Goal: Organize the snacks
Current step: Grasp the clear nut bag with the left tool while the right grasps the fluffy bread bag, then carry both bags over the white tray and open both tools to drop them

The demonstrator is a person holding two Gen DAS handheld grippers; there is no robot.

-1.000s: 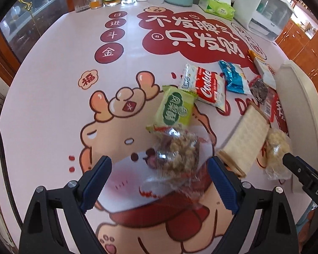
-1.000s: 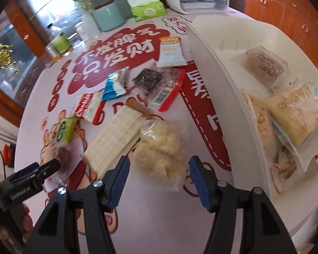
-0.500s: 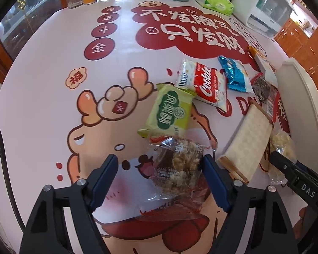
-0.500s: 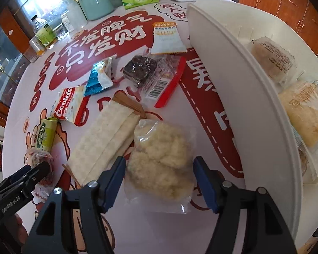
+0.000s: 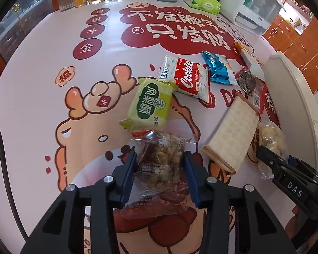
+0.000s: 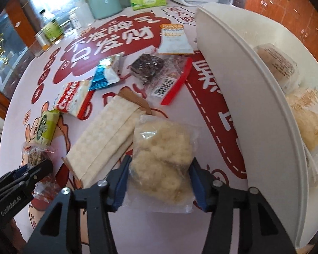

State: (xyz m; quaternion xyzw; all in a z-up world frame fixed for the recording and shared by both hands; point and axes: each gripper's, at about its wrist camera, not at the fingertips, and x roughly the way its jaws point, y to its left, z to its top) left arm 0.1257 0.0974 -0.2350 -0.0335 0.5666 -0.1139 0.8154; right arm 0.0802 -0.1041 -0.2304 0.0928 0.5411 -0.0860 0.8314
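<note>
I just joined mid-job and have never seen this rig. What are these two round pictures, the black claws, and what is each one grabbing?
No robot arm here: a person holds a two-finger claw in each hand, with a fisheye camera on each looking along its fingers. In the left view, the left claw is closing around a clear nut snack packet. In the right view, the right claw is closing around a pale puffed snack bag. Other snacks lie loose on the printed tablecloth. The white bin beside them already holds several packets.

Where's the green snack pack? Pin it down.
In the left wrist view the green pack lies mid-table, its near end over the clear nut bag, its far corner tucked against the cookie pack.
</note>
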